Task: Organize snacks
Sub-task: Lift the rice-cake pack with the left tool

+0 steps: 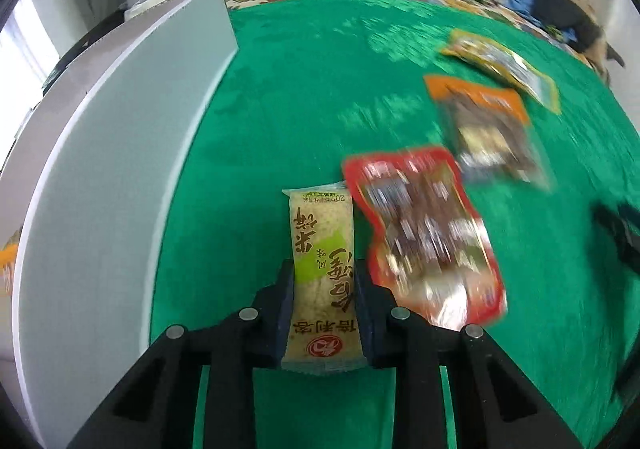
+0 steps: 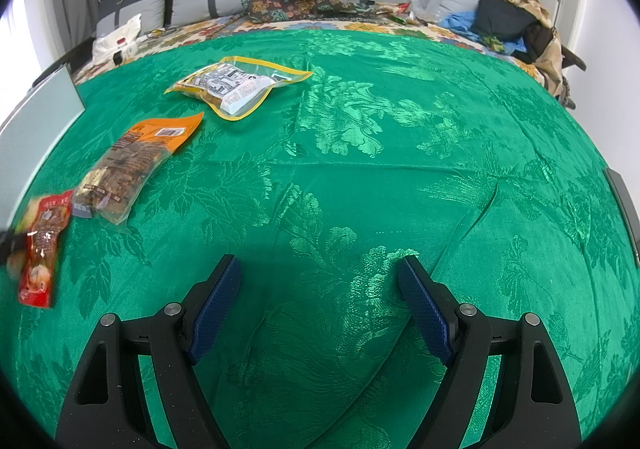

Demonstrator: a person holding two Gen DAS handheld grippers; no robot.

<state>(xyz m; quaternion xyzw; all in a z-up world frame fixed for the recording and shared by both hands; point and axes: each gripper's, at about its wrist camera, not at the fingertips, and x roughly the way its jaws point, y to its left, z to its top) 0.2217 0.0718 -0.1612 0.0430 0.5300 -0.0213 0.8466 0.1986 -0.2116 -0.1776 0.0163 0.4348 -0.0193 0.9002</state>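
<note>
On the green bed cover (image 2: 360, 169), blur smeared my red packet (image 1: 424, 233). Left tongs (image 1: 322, 289) clamped a rice cracker (image 1: 322, 273); right tongs (image 2: 320, 281) gaped empty beside a white bin (image 1: 120, 169), contents hidden.

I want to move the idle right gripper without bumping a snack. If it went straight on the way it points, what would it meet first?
Probably only the green cloth. The right gripper has open jaws with bare fabric ahead; the orange packet and yellow-edged packet lie off to its left.
</note>
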